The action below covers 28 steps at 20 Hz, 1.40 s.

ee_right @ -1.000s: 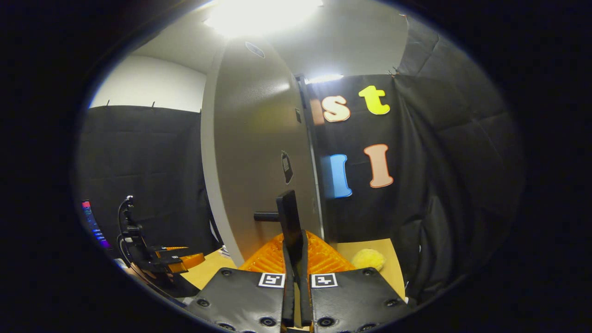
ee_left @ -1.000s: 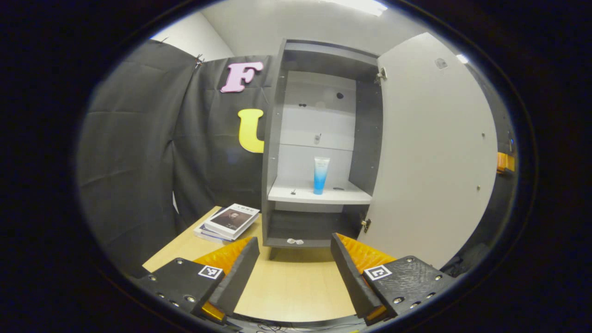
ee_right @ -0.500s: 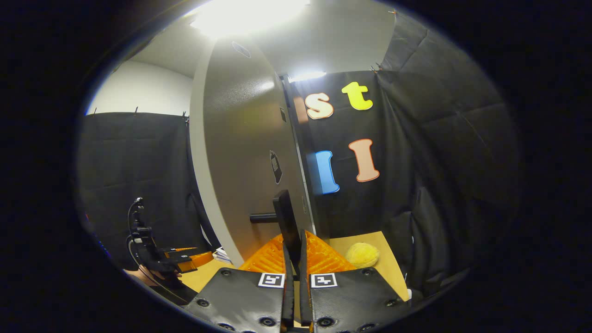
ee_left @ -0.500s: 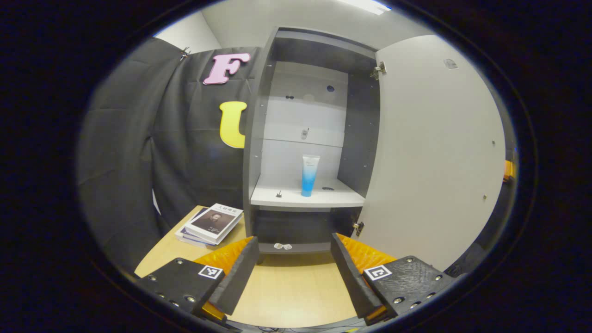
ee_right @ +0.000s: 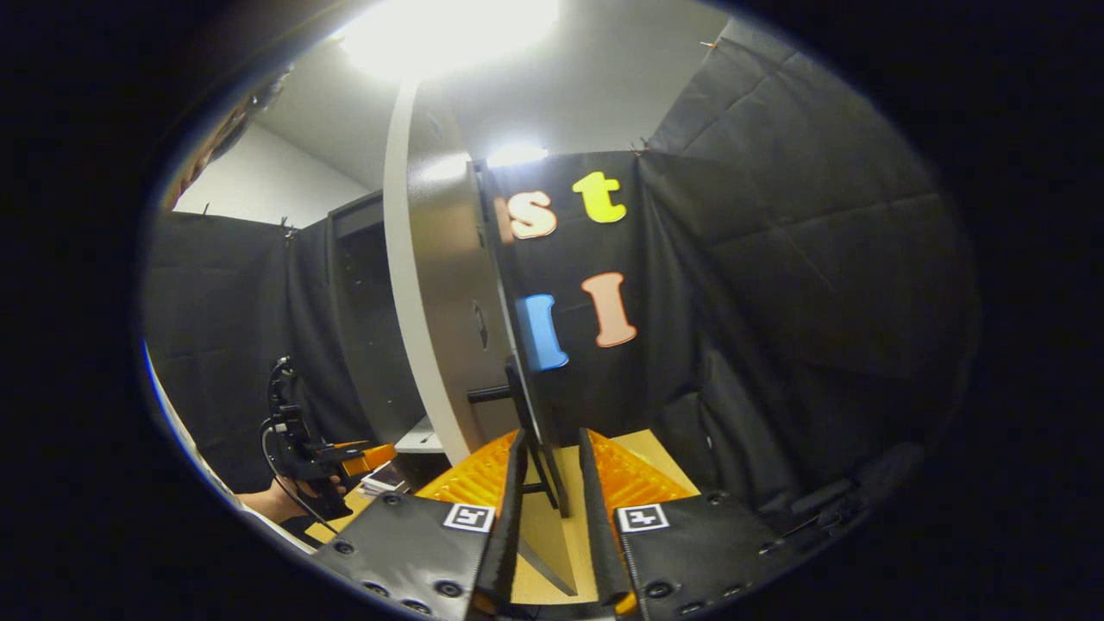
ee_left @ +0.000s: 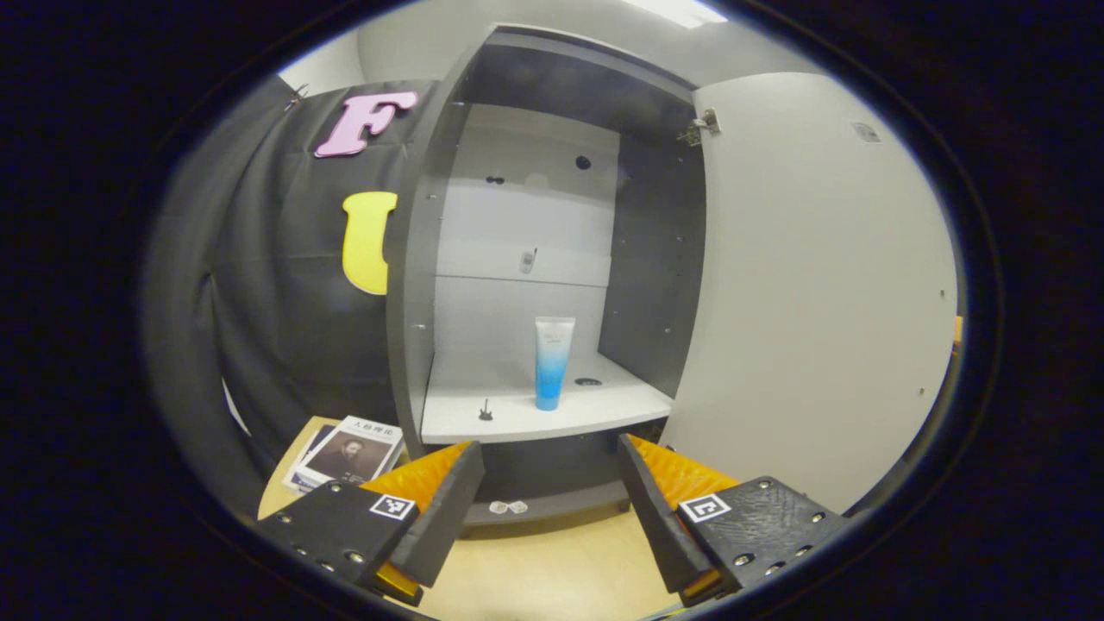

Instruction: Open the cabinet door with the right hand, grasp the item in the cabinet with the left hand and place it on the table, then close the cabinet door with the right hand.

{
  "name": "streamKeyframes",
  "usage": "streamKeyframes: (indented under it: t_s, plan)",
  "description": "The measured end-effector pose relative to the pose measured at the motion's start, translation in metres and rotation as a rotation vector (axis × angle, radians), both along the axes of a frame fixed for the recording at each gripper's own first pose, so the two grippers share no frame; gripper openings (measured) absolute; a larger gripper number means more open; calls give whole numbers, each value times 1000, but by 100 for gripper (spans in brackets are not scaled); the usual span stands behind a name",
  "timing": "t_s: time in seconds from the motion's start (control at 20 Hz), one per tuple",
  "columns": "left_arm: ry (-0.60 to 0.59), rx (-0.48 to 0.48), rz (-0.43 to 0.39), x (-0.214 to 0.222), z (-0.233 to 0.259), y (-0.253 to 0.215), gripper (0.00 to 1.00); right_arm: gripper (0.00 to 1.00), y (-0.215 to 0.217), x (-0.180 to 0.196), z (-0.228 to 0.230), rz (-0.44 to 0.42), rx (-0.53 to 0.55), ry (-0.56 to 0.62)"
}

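Left gripper view close, facing the open cabinet (ee_left: 552, 259) — right gripper view beside its door (ee_right: 448, 293), edge-on.

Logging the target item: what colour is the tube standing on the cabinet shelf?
The tube is white at the top, fading to blue at its base; clearest in the left gripper view.

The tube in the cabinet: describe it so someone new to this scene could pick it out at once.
Start at the tall grey cabinet with its door swung open. On its white shelf, near the middle, the tube stands upright on its cap. It fades from white at the top to blue at the bottom, and it towers over the tiny dark bits beside it.
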<state>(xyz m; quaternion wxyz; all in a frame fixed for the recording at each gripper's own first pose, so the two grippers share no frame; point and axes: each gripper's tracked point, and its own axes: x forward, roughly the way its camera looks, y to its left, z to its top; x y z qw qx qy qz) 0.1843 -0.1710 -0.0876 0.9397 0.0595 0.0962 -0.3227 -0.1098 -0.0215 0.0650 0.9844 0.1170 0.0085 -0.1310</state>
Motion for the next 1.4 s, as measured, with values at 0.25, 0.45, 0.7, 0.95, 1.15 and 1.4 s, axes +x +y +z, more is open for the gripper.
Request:
streamKeyframes:
  t_s: [0.25,0.45,0.7,0.95,1.15,1.4]
  plan:
    - [-38,0,-105,37,17,-19,95,96,-39,-39,26,-277,26,-66]
    - [-28,-20,-141,56,23,-37,92,97,-52,-60,33,-397,-34,-63]
    - [-33,-29,-123,82,27,-58,92,97,-79,-46,37,-432,-97,-36]
    - [-38,-15,-70,115,16,-82,92,97,-122,3,27,-370,-73,-45]
    - [-74,16,-38,144,1,-104,95,97,-157,37,14,-328,-49,-41]
    - [-29,9,9,165,-22,-120,93,97,-189,69,-13,-276,-9,15]
